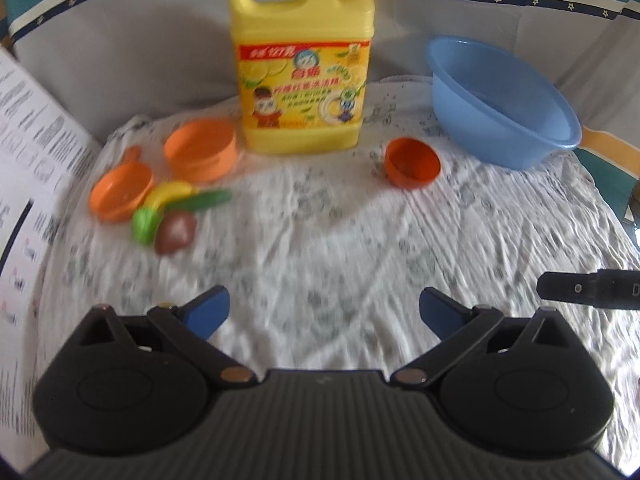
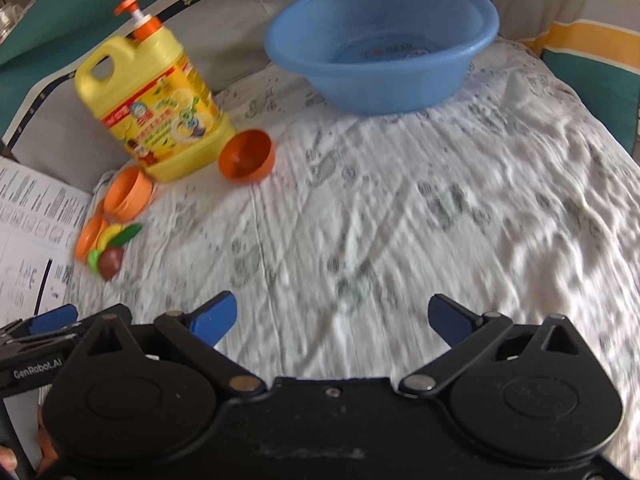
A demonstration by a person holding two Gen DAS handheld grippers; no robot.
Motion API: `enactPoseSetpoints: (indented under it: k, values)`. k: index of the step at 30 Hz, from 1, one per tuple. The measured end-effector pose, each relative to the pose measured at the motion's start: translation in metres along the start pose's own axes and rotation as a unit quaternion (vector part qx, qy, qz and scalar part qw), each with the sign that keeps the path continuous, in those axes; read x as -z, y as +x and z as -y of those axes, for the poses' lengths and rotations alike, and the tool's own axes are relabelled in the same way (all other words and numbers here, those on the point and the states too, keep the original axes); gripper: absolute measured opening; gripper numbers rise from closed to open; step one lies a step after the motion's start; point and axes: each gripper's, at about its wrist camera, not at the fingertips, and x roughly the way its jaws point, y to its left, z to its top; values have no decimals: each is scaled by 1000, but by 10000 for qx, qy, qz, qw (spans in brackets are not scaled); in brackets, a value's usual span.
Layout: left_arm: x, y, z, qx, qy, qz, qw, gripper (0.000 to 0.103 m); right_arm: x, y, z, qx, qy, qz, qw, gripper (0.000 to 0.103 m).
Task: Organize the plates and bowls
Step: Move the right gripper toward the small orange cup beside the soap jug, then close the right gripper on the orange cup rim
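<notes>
A dark orange bowl (image 1: 412,163) lies tipped on the patterned cloth, right of a yellow detergent jug (image 1: 302,60); it also shows in the right wrist view (image 2: 247,155). A light orange bowl (image 1: 200,148) and an orange plate (image 1: 121,191) sit left of the jug, also in the right wrist view (image 2: 129,193). A blue basin (image 1: 500,100) stands at the back right, large in the right wrist view (image 2: 380,40). My left gripper (image 1: 324,312) is open and empty above the cloth. My right gripper (image 2: 332,320) is open and empty too.
Toy fruit and vegetables (image 1: 172,216) lie beside the orange plate. A printed paper sheet (image 1: 32,152) lies at the left edge. The cloth (image 2: 440,220) is wrinkled and covers the surface. Grey cushions rise behind.
</notes>
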Motion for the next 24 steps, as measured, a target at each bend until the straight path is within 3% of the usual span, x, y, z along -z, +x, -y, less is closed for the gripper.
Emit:
enactPoseSetpoints:
  k: [5,13,18,24]
  values:
    - [-28,24,11,-44,261,152,9995,103,-31,18,-6,-48,33,127,9999,103]
    - [-62,70,25,161,263,324,9990,103,-86,51,-13,-256,322,274,9988,103]
    - [-77,97,32,312,220,293,9988,90,-106,75,-23,-457,394,236,9979,87]
    - [-85,123,36,527,69,92,9985,72,-113,104,-33,-581,310,96,9978,50]
